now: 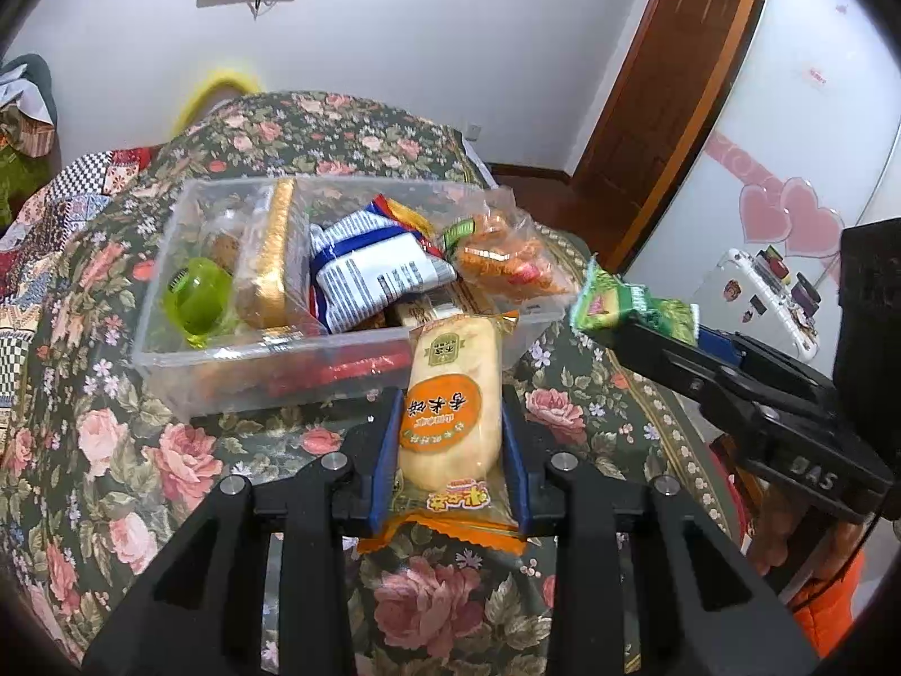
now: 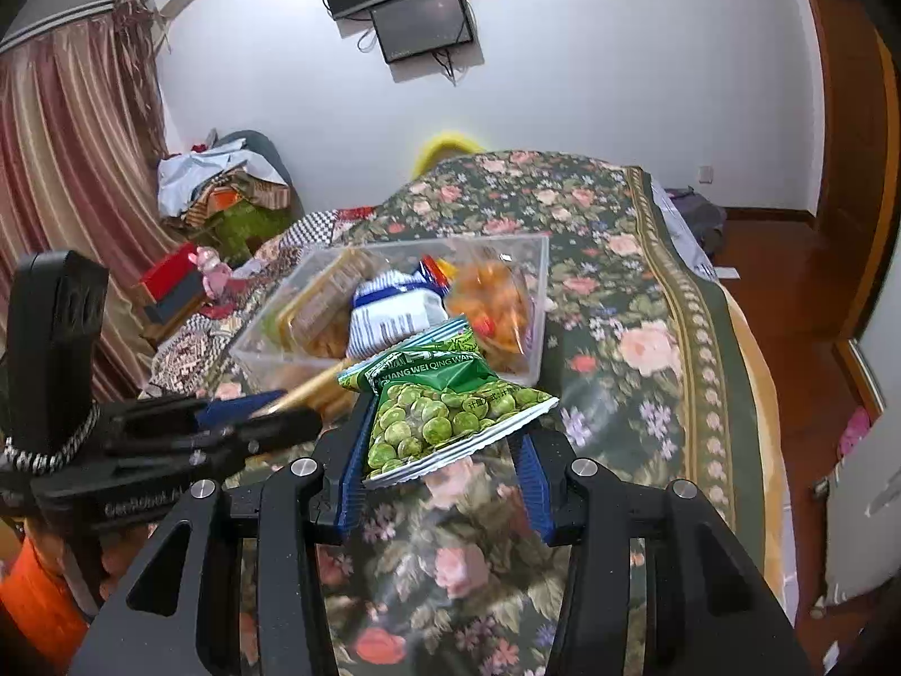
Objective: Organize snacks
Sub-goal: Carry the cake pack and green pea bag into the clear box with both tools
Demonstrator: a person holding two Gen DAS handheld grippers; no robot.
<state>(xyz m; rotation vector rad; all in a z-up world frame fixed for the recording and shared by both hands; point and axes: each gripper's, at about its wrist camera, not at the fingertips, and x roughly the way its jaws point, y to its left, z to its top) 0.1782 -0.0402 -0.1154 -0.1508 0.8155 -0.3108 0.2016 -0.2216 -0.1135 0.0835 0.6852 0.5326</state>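
A floral bedspread (image 1: 169, 450) is covered at its middle by a clear bin (image 1: 236, 360) of snacks. Just before the bin's near wall, a rice-cracker pack (image 1: 450, 411) is clamped by the left gripper (image 1: 450, 450), long axis aimed binward. Right of the bin, a green-pea packet (image 2: 445, 417) is pinched by the right gripper (image 2: 445, 450); of the 2, the left seems nearer.

The green pea packet (image 2: 445, 417) reads "XIANG WEI QING WAN"; the left gripper (image 2: 270, 422) body reads "GenRobot".
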